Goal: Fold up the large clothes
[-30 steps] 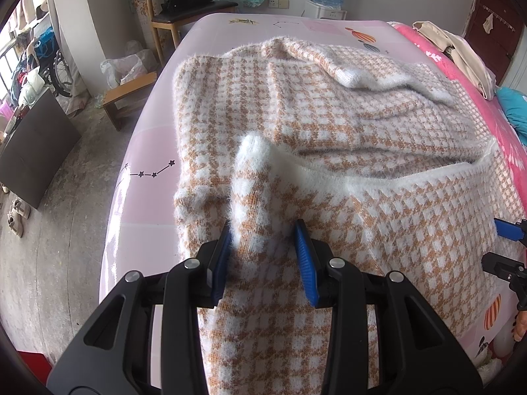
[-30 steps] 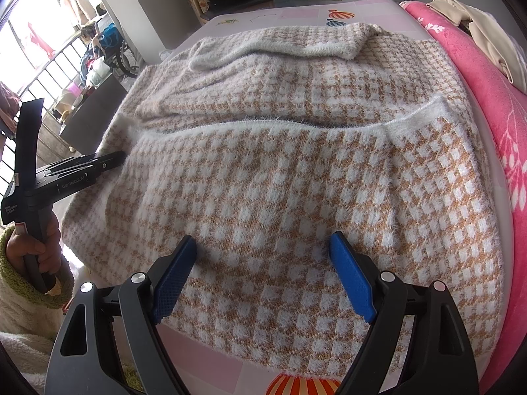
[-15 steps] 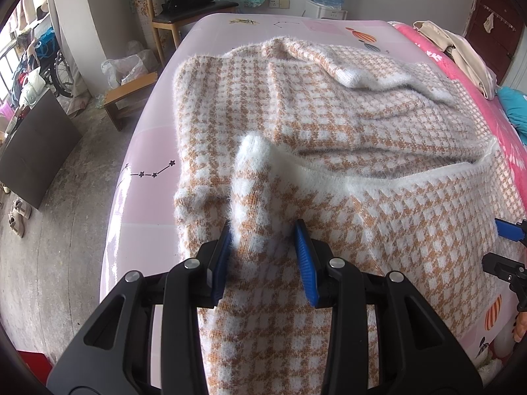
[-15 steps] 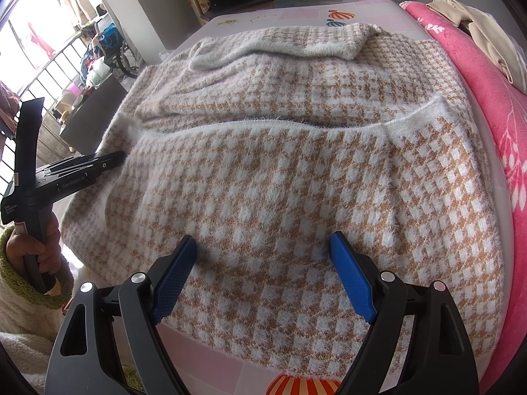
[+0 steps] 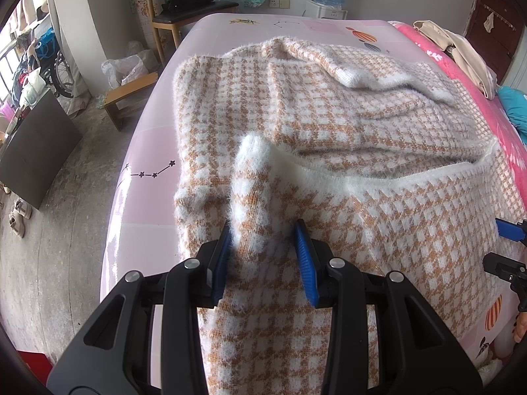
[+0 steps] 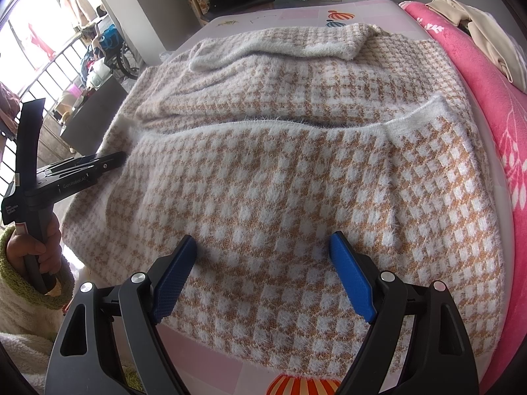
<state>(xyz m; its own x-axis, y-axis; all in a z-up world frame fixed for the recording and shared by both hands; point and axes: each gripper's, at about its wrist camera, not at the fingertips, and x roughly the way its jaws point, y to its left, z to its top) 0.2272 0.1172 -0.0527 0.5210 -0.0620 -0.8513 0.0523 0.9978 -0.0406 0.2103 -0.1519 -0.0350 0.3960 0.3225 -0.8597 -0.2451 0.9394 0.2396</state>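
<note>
On the pink-sheeted bed [image 5: 145, 151] lay the fuzzy knitted garment in a tan-and-white houndstooth check [image 6: 296, 177], spread across most of the mattress. Its near half had been doubled back over the far half, so a white fluffy hem edge [image 6: 263, 123] ran across the middle, and a sleeve with a white cuff [image 6: 329, 47] lay folded over the far part. By that showing, the fold looked partly made: one lengthwise turn and a sleeve tucked in, with further turns probably left before the piece was compact. The left side was not yet flat.

The left gripper [image 5: 263, 256] pinched a raised ridge of the knit between its blue pads [image 5: 304, 260], the fabric standing up in a soft hump ahead of the fingers. The right gripper [image 6: 263, 273] hovered just over the near edge with its jaws spread wide and nothing between them.

The knit looked thick, plush and limp, sagging into shallow wrinkles; I judged it would drape heavily and slip little. A pink floral blanket [image 6: 477, 105] lay along the right side.
</note>
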